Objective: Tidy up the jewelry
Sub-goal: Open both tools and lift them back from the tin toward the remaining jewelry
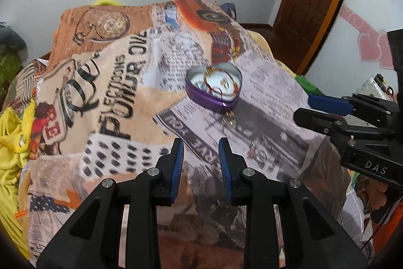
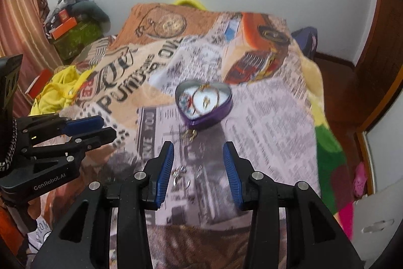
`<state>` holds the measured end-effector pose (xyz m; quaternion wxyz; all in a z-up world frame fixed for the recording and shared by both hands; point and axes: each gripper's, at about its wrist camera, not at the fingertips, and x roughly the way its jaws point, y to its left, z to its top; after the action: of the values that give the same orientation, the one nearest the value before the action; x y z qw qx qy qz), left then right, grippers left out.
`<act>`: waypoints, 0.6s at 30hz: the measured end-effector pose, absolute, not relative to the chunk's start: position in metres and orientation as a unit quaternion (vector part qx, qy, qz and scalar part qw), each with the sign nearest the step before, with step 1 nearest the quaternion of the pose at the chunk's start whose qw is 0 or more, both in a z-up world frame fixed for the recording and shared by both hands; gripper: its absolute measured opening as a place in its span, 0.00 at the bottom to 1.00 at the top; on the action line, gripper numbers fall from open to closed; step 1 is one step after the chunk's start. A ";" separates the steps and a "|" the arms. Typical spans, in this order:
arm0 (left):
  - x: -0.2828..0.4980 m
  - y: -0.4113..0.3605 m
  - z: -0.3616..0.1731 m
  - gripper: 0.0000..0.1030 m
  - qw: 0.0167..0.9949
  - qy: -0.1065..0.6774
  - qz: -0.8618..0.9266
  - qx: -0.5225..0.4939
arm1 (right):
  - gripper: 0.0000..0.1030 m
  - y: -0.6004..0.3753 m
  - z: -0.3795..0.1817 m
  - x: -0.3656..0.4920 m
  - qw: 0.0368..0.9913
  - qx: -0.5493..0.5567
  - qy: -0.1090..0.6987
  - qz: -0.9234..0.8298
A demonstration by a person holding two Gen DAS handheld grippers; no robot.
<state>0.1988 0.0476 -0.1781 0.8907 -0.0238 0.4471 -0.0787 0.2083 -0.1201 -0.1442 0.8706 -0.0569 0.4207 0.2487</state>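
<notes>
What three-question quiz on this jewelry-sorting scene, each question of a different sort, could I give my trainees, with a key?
1. True or false: the heart-shaped tin has its lid on.
2. Multiple choice: the small gold piece nearest the tin lies (A) inside it, (B) on the printed blanket just outside its pointed end, (C) between the left gripper fingers.
3. Short answer: what do the right gripper fingers hold?

Key: 1 false, it is open with bracelets showing inside. 2 B. 3 Nothing; they stand apart above silver pieces on the blanket.

"GenRobot.AI" — left hand-held gripper [image 2: 100, 129]
</notes>
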 end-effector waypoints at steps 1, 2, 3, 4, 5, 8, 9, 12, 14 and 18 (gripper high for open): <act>0.198 0.046 -0.181 0.27 0.889 0.450 -0.081 -0.023 | 0.36 -0.121 -0.149 0.208 0.867 -0.052 0.427 0.250; 0.197 0.045 -0.184 0.27 0.887 0.453 -0.083 -0.022 | 0.36 -0.121 -0.155 0.207 0.864 -0.047 0.434 0.252; 0.196 0.044 -0.188 0.27 0.885 0.457 -0.087 -0.022 | 0.36 -0.122 -0.159 0.205 0.860 -0.043 0.440 0.254; 0.195 0.043 -0.191 0.27 0.883 0.460 -0.089 -0.022 | 0.36 -0.121 -0.163 0.203 0.857 -0.041 0.446 0.257; 0.194 0.043 -0.194 0.27 0.882 0.462 -0.091 -0.022 | 0.36 -0.120 -0.169 0.202 0.852 -0.038 0.453 0.260; 0.189 0.042 -0.201 0.27 0.881 0.464 -0.092 -0.021 | 0.36 -0.114 -0.185 0.199 0.840 -0.045 0.471 0.267; 0.188 0.043 -0.204 0.27 0.880 0.465 -0.094 -0.023 | 0.36 -0.112 -0.190 0.198 0.837 -0.049 0.475 0.268; 0.184 0.045 -0.209 0.27 0.878 0.468 -0.097 -0.023 | 0.36 -0.107 -0.203 0.200 0.827 -0.056 0.490 0.270; 0.182 0.046 -0.209 0.27 0.879 0.465 -0.099 -0.022 | 0.36 -0.105 -0.209 0.202 0.822 -0.054 0.499 0.270; 0.180 0.048 -0.209 0.27 0.882 0.459 -0.105 -0.030 | 0.36 -0.105 -0.212 0.201 0.827 -0.053 0.490 0.269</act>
<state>0.1800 0.0481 -0.2090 0.8815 -0.0298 0.4595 -0.1046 0.2008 -0.1053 -0.2122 0.8273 -0.0531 0.4903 0.2691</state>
